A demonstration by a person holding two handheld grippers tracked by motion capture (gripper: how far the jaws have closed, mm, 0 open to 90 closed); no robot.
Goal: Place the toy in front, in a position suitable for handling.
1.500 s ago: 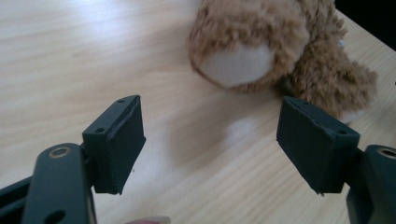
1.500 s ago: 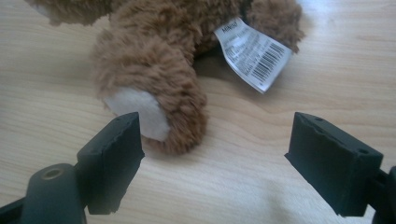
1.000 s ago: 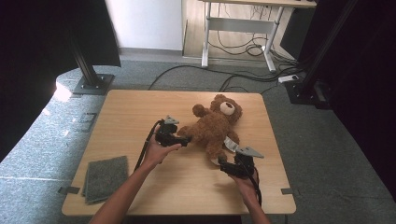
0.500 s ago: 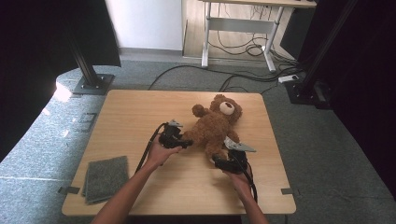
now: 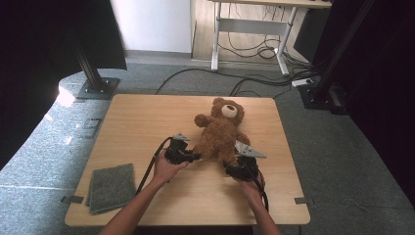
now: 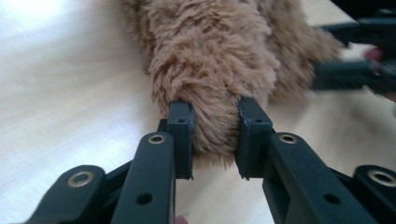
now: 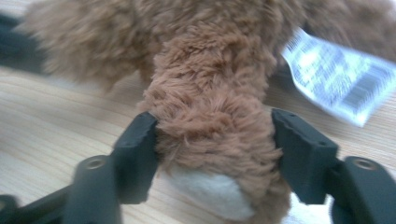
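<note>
High view is showing you at the near edge of a wooden table (image 5: 147, 117), with a brown teddy bear (image 5: 219, 132) lying on its back near the middle, its head pointing to the far side and its legs pointing toward you. Your left gripper (image 5: 188, 155) is sitting at the bear's leg on the left side, and your right gripper (image 5: 234, 166) is sitting at the leg on the right side, a little nearer to you. Left gripper view is showing the two black jaws pressing on both sides of the furry leg (image 6: 215, 107), so this gripper is clamping the leg, and the fur is bulging out between the jaws. Right gripper view is showing the other leg (image 7: 215, 140) lying between the two jaws with its pale sole turned toward the camera; the jaws are standing wide and are touching the fur on both sides, but I cannot tell if they are really squeezing it. A white label (image 7: 338, 79) is sticking out from the bear on the right in this view. A grey cloth (image 5: 111, 186) is lying flat at the near left corner of the table, well apart from the bear.
</note>
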